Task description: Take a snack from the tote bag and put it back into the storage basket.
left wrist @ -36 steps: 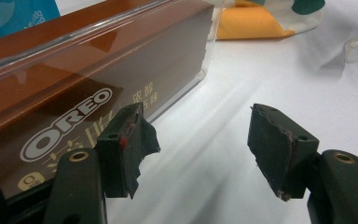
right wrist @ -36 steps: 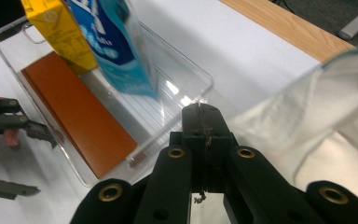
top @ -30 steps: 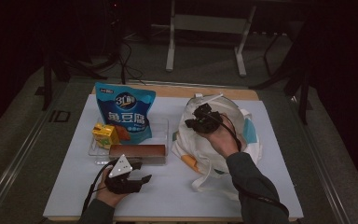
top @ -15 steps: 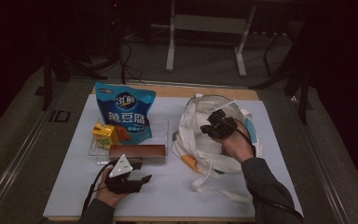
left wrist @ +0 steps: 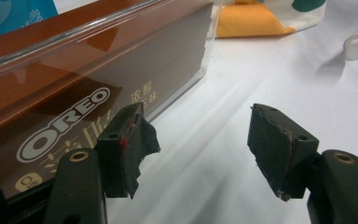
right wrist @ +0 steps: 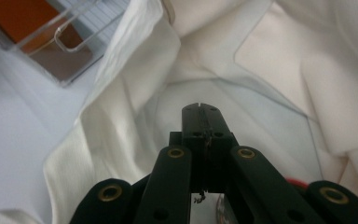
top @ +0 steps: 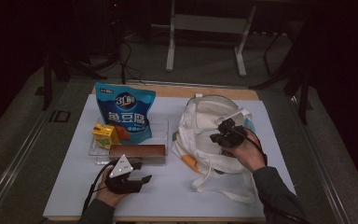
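Note:
A white cloth tote bag (top: 200,119) with orange and teal patches lies crumpled on the right half of the white table. My right gripper (top: 218,136) hovers over its middle, and its jaws (right wrist: 200,112) are shut, with nothing visible between them and bag fabric (right wrist: 135,93) just below. My left gripper (top: 142,171) rests low near the front edge and is open. Its fingertips (left wrist: 198,116) stand apart over bare table, beside a brown Oreo box (left wrist: 74,93) that lies in a clear plastic tray (top: 164,135).
The tray also holds a blue snack pouch (top: 126,112) and a yellow juice carton (top: 105,134). The bag's straps (top: 223,186) trail toward the front edge. Beyond the white tabletop (top: 168,196) is dark floor with a metal stand (top: 205,28).
My right gripper has moved to the right and nearer across the bag, staying shut. The left gripper has kept still.

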Demonstrator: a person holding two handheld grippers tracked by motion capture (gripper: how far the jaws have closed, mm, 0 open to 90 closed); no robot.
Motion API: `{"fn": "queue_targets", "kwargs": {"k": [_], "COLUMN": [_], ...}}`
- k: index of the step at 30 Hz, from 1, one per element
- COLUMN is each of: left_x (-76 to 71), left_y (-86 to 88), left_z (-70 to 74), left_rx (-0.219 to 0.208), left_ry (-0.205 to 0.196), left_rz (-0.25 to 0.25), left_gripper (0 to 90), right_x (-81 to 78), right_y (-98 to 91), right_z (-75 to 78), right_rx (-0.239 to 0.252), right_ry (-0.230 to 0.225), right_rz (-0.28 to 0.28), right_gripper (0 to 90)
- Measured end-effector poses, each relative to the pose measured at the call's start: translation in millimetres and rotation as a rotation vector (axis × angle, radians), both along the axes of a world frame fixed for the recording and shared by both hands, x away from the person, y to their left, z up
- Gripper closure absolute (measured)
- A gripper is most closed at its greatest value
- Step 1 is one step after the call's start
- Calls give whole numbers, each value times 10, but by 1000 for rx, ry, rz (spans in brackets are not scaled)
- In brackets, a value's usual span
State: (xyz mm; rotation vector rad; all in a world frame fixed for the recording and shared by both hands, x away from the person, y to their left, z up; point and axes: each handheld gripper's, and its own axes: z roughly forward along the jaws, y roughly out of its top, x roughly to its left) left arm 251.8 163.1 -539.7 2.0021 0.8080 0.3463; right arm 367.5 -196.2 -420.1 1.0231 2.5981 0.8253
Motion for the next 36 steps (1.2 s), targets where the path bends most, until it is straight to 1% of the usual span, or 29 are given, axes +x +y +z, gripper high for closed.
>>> {"fn": "queue_targets", "kwargs": {"k": [2, 10, 13, 14, 16, 21, 29, 31, 32, 33, 36], "left_x": [0, 0, 0, 1, 1, 0, 0, 0, 0, 0, 0], "left_y": [0, -3, -5, -7, -7, -8, -7, -8, -8, -8, -9], "left_z": [0, -1, -2, -2, -2, -2, -2, -2, -2, -2, -1], "left_rx": [1, 2, 4, 5, 4, 6, 6, 6, 7, 7, 9], "left_ry": [0, 0, -2, 0, 0, 0, 0, -1, -1, -1, 0], "left_rz": [0, -1, -1, -1, 0, -2, -2, -2, -2, -2, -1], "left_gripper": [373, 373, 373, 373, 374, 373, 373, 373, 373, 373, 373], "right_x": [-11, -70, -83, -101, -119, -154, -251, -262, -280, -280, -296], "right_y": [-20, -233, -269, -295, -332, -423, -563, -588, -640, -640, -736], "right_z": [-7, -66, -73, -84, -101, -132, -194, -201, -216, -216, -253], "right_rx": [-6, -12, -14, -28, -39, -27, -50, -52, -55, -55, -60], "right_ry": [3, 21, 25, 28, 32, 43, 56, 56, 63, 63, 70], "right_rz": [0, -14, -16, -15, -16, -25, -21, -25, -32, -32, -42], "right_gripper": [899, 899, 899, 899, 899, 899, 899, 899, 899, 899, 899]}}
